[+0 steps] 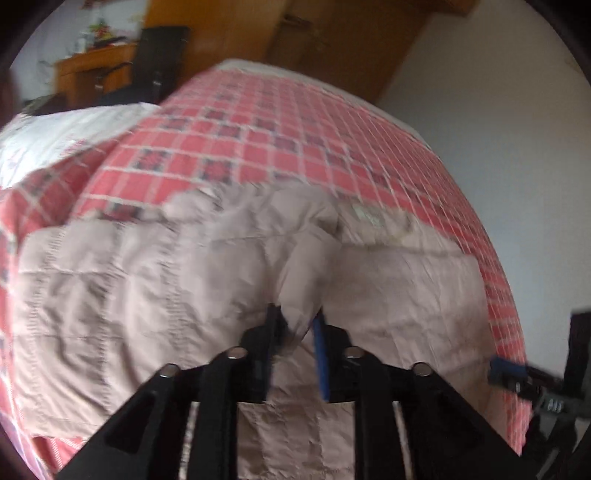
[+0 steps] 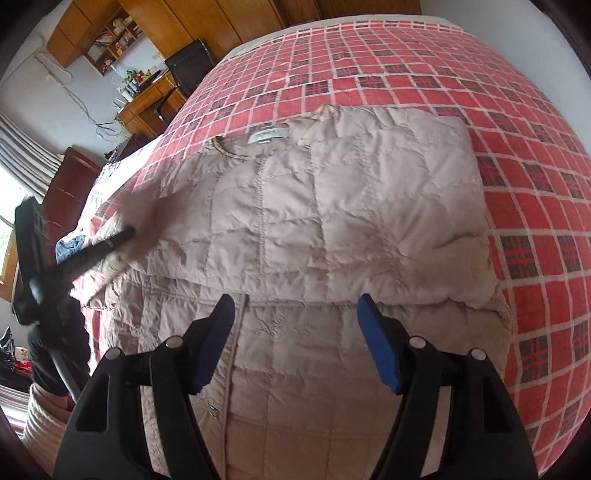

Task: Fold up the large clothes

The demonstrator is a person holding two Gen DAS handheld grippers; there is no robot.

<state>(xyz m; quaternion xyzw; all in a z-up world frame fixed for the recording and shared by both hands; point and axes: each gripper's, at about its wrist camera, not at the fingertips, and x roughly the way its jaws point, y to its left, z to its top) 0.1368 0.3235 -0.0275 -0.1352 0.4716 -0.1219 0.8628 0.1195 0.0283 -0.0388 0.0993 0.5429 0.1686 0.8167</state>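
Observation:
A beige quilted jacket [image 2: 332,221] lies on a bed with a red checked cover [image 2: 535,184], its right side folded in over the body and its collar label facing up. My left gripper [image 1: 297,321] is shut on a bunched sleeve of the jacket [image 1: 303,280], lifted above the rest of the jacket [image 1: 129,288]; that view is blurred. In the right wrist view the left gripper [image 2: 125,234] shows at the left with the sleeve in it. My right gripper [image 2: 295,310] hovers open above the jacket's lower middle, holding nothing.
A white pillow or quilt [image 1: 74,129] lies at the bed's far left. Past the bed stand a wooden desk [image 2: 151,99], a black chair [image 2: 192,62], wall shelves [image 2: 110,33] and wooden wardrobes [image 1: 295,33]. A white wall [image 1: 517,129] runs along the right.

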